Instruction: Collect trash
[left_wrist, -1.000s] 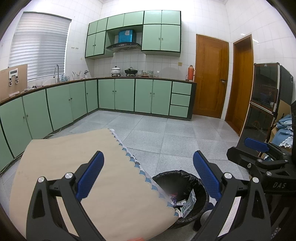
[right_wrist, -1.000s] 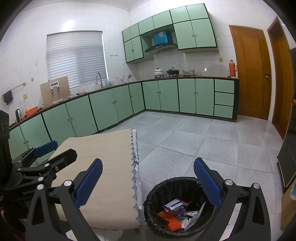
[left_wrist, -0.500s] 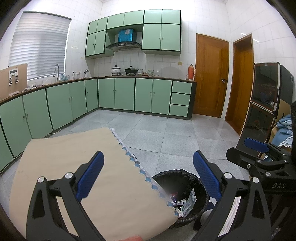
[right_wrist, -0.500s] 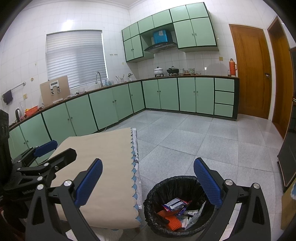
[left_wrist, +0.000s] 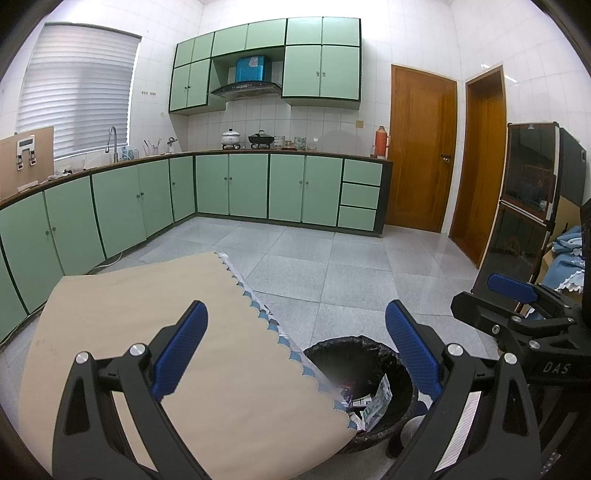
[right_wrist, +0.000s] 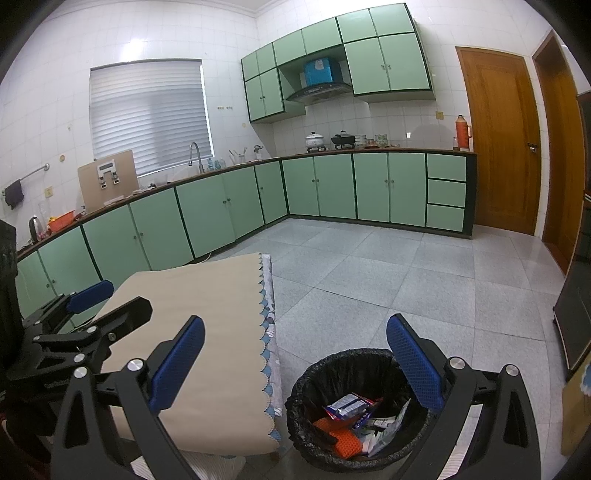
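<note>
A round bin with a black liner (right_wrist: 354, 406) stands on the floor beside a table under a beige cloth (right_wrist: 207, 332). Inside lie several wrappers (right_wrist: 351, 404) and an orange piece (right_wrist: 343, 437). My right gripper (right_wrist: 295, 362) hangs open above the bin's near side, nothing between its blue pads. My left gripper (left_wrist: 295, 349) is open and empty over the table's near corner, with the bin (left_wrist: 365, 384) partly hidden behind the cloth (left_wrist: 155, 339). Each gripper shows at the edge of the other's view: the right one (left_wrist: 517, 295), the left one (right_wrist: 96, 306).
Green cabinets (right_wrist: 229, 206) run along the left and far walls under a counter with a sink, pots and a flask. Two wooden doors (left_wrist: 421, 147) stand at the right, then a dark glass-front cabinet (left_wrist: 528, 206). Grey floor tiles (right_wrist: 406, 280) stretch beyond the bin.
</note>
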